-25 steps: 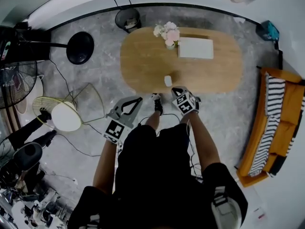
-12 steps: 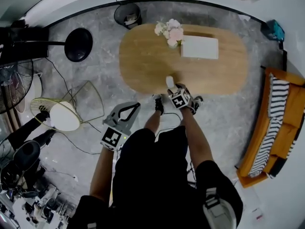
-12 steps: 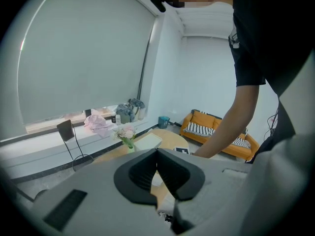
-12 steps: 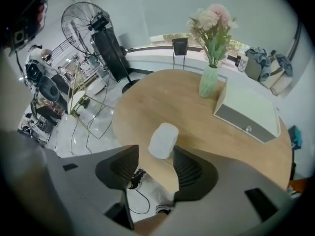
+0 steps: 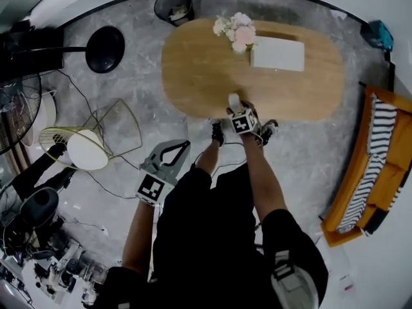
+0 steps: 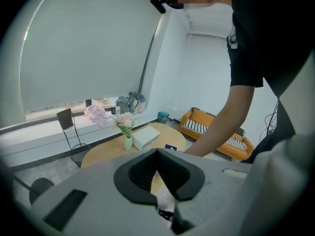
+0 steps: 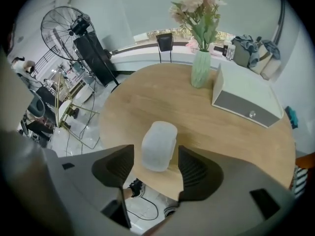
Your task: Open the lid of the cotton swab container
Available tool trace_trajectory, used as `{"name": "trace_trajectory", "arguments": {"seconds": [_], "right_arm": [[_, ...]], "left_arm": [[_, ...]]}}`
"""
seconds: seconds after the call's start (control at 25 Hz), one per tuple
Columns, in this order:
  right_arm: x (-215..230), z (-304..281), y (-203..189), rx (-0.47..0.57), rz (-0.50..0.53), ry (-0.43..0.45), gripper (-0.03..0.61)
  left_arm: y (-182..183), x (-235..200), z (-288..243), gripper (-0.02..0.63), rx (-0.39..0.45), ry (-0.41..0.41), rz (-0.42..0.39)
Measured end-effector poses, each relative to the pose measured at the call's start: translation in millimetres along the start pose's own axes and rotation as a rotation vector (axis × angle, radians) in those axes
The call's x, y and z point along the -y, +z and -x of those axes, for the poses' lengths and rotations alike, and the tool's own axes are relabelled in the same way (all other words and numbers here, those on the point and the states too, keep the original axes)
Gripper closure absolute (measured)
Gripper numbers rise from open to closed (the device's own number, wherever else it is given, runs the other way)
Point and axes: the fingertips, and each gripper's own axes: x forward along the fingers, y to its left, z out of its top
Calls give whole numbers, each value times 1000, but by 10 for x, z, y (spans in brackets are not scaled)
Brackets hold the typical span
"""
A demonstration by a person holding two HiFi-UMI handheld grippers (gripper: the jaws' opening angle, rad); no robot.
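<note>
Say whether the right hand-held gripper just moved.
Yes: the right hand-held gripper moved forward over the table edge; its jaws have just been opening, container between them.

This is a living room, home-like in its furniture: an oval wooden bench (image 5: pixel 206 76) with a vase of pink flowers (image 7: pixel 201 68) stands on a grey stone floor (image 5: pixel 129 76). An orange sofa (image 5: pixel 370 172) with striped cushions sits beside it, and there is a wide window with a roller blind (image 6: pixel 83 48). One side looks more like a workroom — a standing fan (image 7: pixel 64 23) and a clutter of stands and gear (image 5: pixel 38 262).
</note>
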Motion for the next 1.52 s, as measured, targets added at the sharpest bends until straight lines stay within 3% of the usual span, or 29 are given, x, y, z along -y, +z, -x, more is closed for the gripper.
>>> {"name": "trace_trajectory", "arguments": {"seconds": [0.2,0.32,0.48,0.92,1.36,1.52], "right_arm": [[58,-109,-64,-22,-49,-5,307],[54,-134,-84,-29,-62,11,358],[15,-140,-116,-39,-62,45,371],[-81,71,-273,-71,73,88,377],[-31,534,-271,-54,145,120,379],[-99,809,-369,-92,243,146,379]], "left_arm": [[-90,13,-19,614,-12,-2,12],[-99,16,-44,614,-9,-2,20],[-126,59,-76,614,-7,-14,-1],[-199,101,-86,614,3,-14,10],[-63,216,-211,614,0,-44,-63],[-21,337,-323,614,4,-71,-60]]}}
